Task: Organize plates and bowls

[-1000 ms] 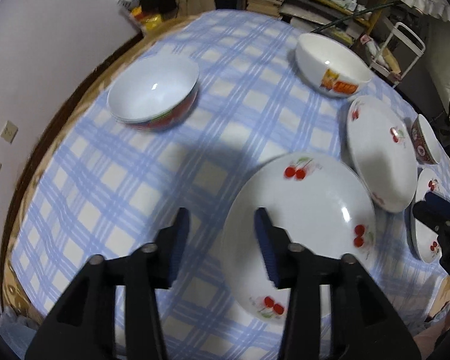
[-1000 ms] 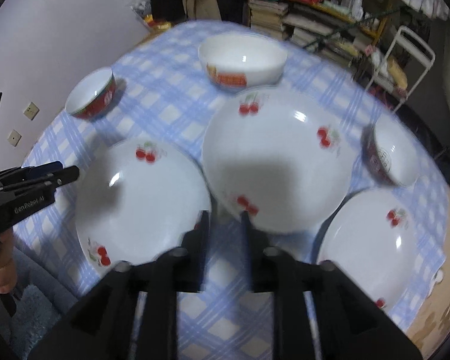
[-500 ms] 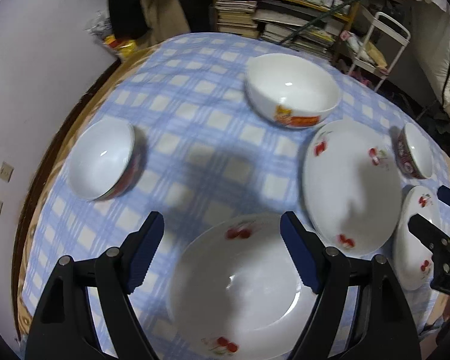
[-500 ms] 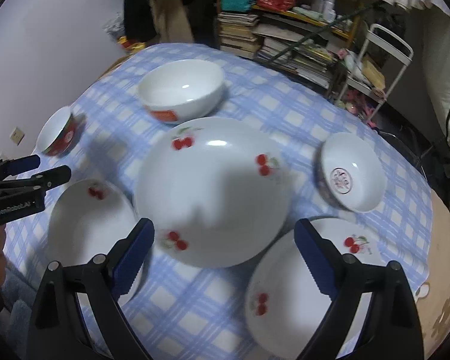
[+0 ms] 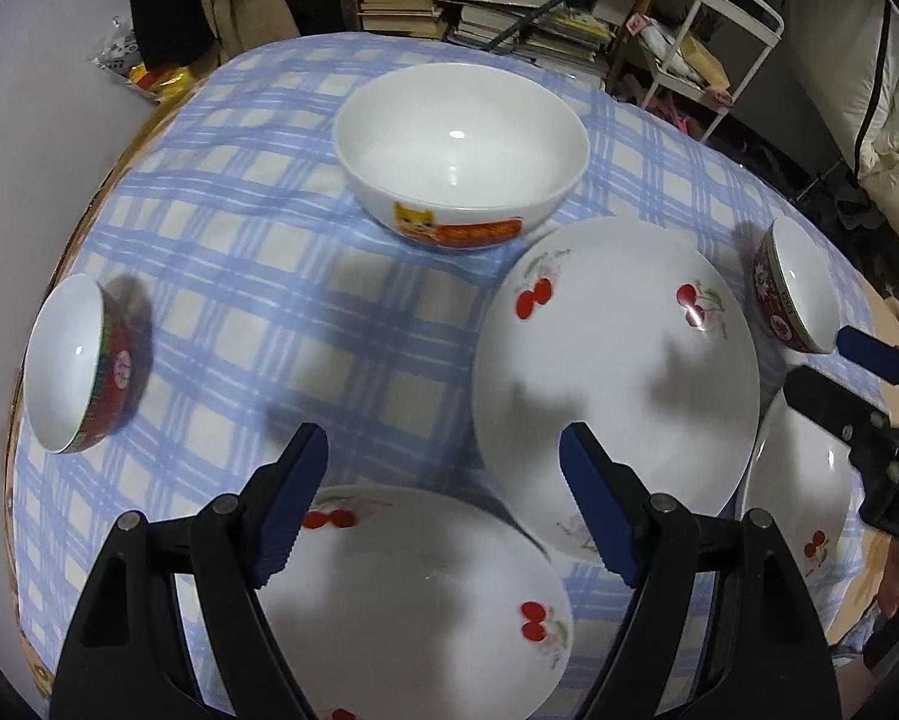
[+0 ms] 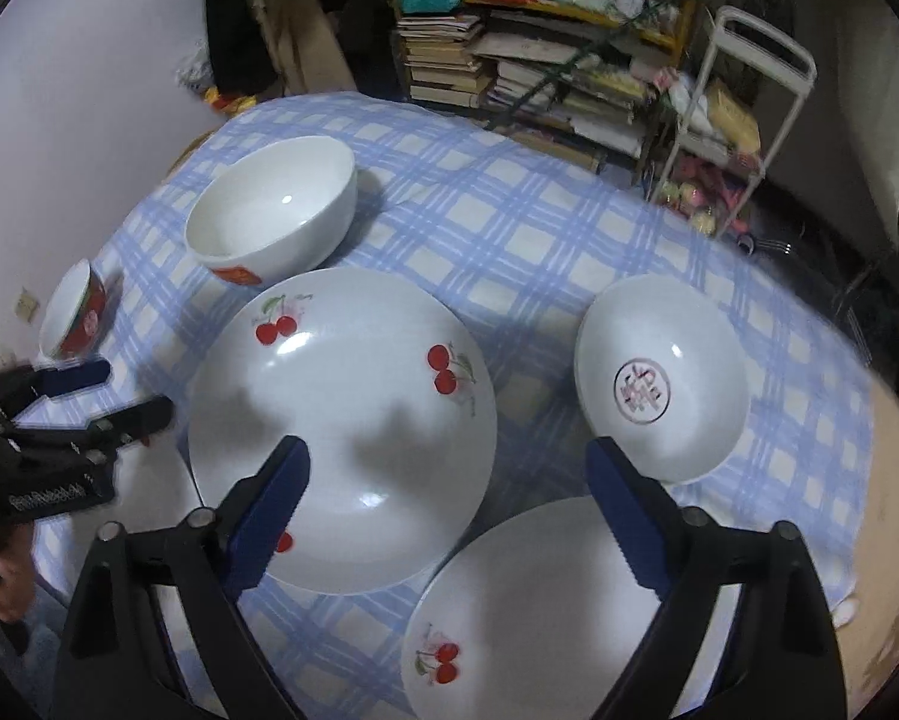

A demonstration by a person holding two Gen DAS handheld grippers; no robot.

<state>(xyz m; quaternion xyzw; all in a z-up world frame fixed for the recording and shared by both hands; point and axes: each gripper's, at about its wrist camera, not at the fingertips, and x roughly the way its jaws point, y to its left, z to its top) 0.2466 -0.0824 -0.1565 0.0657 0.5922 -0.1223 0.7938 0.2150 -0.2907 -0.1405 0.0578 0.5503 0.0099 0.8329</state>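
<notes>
Both views have slid rightward; left gripper [image 5: 443, 504] and right gripper [image 6: 449, 504], jaws spread empty, hover over cherry plates [image 6: 341, 420].

Dim overhead light, soft shadows, small glints, fisheye-curved edges, slight blur

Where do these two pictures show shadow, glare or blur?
Left wrist view: gripper-shaped shadows fall on the large cherry plate; a small glare spot shines inside the white bowl. Right wrist view: the left gripper at the left edge is blurred; fisheye distortion bends the checked tablecloth.
</notes>
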